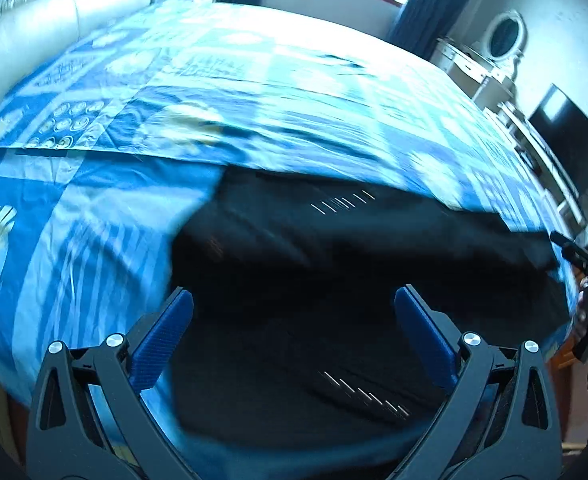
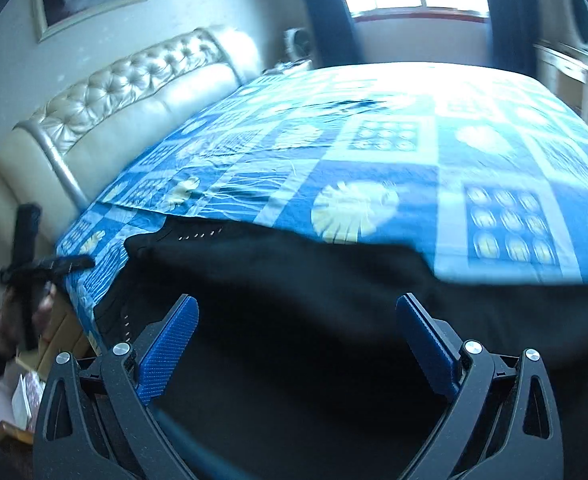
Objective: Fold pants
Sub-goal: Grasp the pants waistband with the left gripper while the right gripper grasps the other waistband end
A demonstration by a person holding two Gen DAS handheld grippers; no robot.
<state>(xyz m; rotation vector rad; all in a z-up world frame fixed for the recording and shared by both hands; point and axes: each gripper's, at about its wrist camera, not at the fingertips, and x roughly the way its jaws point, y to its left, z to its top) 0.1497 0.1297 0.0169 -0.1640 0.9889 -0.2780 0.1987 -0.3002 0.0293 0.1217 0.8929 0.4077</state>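
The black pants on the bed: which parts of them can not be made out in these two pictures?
- Left wrist view: the black pants are motion-blurred, so folds and legs are unclear.
- Right wrist view: their right end runs off the frame edge, and the near part is too dark to read.
- Neither view shows which end is the waistband.
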